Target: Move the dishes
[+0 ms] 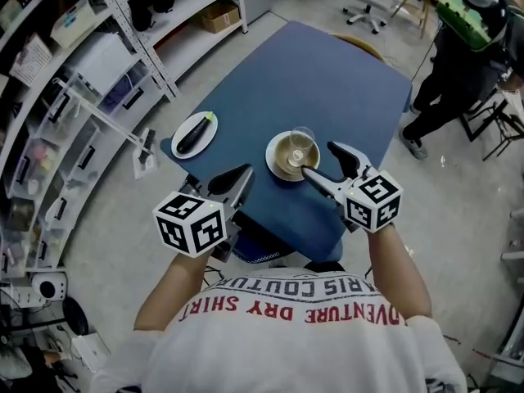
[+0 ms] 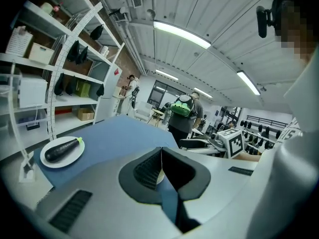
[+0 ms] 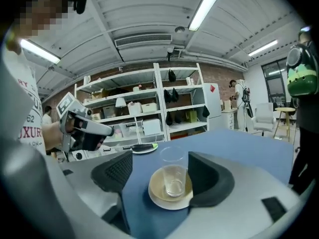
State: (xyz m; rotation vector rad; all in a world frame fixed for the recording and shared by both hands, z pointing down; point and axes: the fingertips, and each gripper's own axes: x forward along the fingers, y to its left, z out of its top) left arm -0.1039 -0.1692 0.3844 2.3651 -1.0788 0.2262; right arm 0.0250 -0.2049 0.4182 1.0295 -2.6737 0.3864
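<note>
No dish appears moved yet: your right gripper (image 1: 319, 159) stands wide open, aimed at the glass (image 1: 301, 143) on its saucer (image 1: 273, 160); your left gripper (image 1: 239, 178) is closed, empty.

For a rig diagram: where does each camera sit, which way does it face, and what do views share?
Head view: on the person's head, facing steeply down at the table; shows shirt, forearms, left tool, right tool.
Left gripper view: on the shut left tool, facing across the table; shirt at right.
Right gripper view: on the open right tool, facing the glass on its saucer; shirt at left.
Shared by all: eggplant plate.
</note>
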